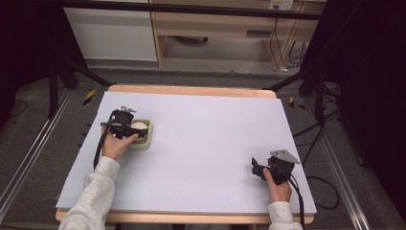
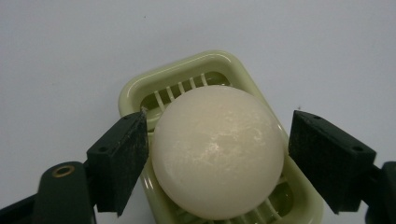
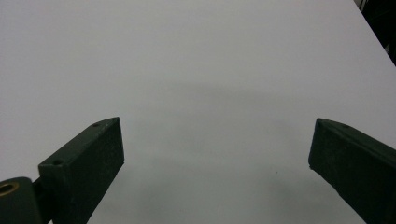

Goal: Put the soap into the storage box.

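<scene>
Pale lavender-grey sheeting covers the table [image 1: 206, 143], with a strip of light wood showing along its far and near edges. Beyond the table stand a wooden desk [image 1: 225, 24] and a white cabinet [image 1: 112, 33], with black frame legs and loose cables on the dark grey floor to either side.

From the bottom of the high view two forearms in light grey sleeves reach in. Near the table's left edge, the left hand [image 1: 115, 146] holds the left gripper [image 1: 135, 133] angled toward the right, over a small tray. Well apart from it, the right hand [image 1: 277, 188] holds the right gripper [image 1: 254, 167] low over bare sheeting near the table's right front corner, a grey three-cornered plate on its top. In the right gripper view its jaws stand wide apart with nothing between them.

Sitting in a pale green soap dish [image 2: 140, 88] with a slatted floor is a round bar of soap [image 2: 218, 151], creamy white, smooth and faintly glossy, domed on top. In the left gripper view the two black jaws flank the soap: one pad lies right against its edge, possibly touching, while the other stands clear with a gap, so the jaws are spread around the soap, not clamped on it. The dish rests flat on the sheeting.
</scene>
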Motion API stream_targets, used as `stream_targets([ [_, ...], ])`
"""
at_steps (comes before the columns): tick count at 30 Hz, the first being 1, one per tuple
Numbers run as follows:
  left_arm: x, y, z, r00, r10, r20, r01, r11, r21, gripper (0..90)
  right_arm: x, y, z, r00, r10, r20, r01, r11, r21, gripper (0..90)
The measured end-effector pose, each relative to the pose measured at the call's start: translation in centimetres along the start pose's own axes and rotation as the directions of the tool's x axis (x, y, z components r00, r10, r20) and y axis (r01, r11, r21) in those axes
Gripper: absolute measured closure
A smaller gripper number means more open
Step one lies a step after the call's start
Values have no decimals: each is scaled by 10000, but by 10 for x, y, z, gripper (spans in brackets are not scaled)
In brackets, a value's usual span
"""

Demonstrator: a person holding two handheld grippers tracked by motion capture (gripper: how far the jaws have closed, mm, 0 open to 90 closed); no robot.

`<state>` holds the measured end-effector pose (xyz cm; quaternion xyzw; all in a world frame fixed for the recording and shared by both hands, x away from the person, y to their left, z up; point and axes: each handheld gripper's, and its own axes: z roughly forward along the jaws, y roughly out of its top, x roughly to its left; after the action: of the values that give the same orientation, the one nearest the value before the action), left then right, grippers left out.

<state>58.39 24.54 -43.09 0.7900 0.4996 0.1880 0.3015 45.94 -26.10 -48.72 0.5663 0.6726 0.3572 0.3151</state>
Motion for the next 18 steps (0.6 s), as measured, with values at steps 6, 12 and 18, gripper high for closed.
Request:
stream_targets([
  [6,-3,-9,-21,10000,9,84,-4,9982,-604,178,0,0,0,10000,-8,13,8,10000,-10,38],
  [12,-8,-24,-43,9997,-20,262,53,9921,-1250,166,0,0,0,10000,-7,14,7,10000,-9,38],
  [18,-10,-43,-54,9993,-28,364,85,9873,-1587,170,0,0,0,10000,13,5,-13,10000,-4,38],
])
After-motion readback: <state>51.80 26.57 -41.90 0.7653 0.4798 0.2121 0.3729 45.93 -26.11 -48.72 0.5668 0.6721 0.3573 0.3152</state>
